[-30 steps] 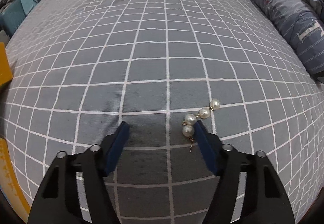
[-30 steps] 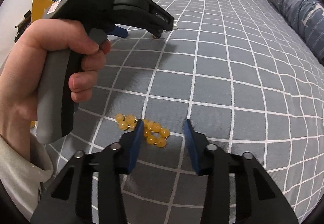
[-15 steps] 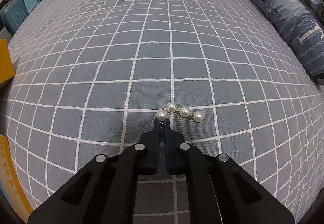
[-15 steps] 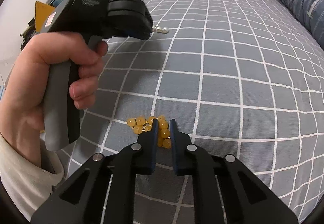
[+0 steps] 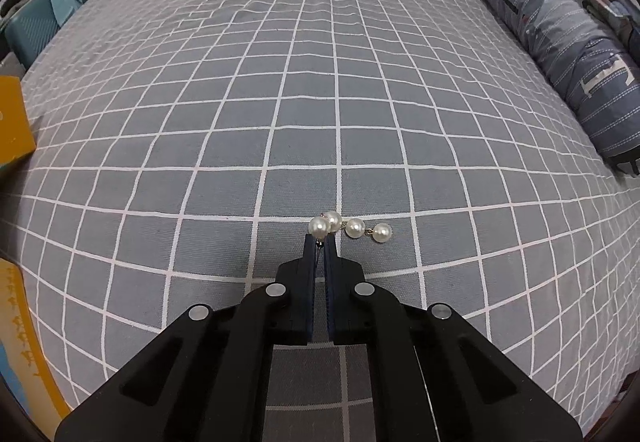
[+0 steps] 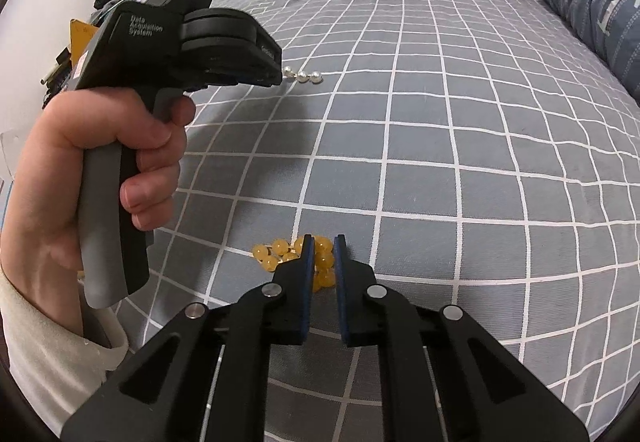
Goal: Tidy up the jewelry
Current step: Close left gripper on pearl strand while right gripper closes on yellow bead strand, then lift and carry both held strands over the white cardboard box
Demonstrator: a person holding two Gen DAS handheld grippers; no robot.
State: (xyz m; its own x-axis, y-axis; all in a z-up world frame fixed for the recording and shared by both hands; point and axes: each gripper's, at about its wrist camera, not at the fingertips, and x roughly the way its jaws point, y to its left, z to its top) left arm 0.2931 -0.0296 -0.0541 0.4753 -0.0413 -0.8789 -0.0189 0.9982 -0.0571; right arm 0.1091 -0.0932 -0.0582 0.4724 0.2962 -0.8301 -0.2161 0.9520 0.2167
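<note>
A pearl earring (image 5: 348,228) with several white pearls lies on the grey checked bedspread (image 5: 304,90). My left gripper (image 5: 319,240) is shut on its thin metal pin, pearls trailing to the right. From the right wrist view the pearls (image 6: 303,75) stick out past the left gripper's tip (image 6: 276,76). A yellow bead bracelet (image 6: 280,254) lies bunched on the bedspread. My right gripper (image 6: 323,248) is closed around its right part, beads showing in the narrow gap between the jaws.
A blue patterned pillow (image 5: 560,30) lies along the right side of the bed. A yellow box (image 5: 12,122) and a teal case (image 5: 28,30) stand off the bed's left edge. The person's left hand (image 6: 100,170) holds the left gripper's handle.
Both grippers went from open to shut: the left closed on the earring's pin and swung the pearls round, the right closed on the yellow bracelet.
</note>
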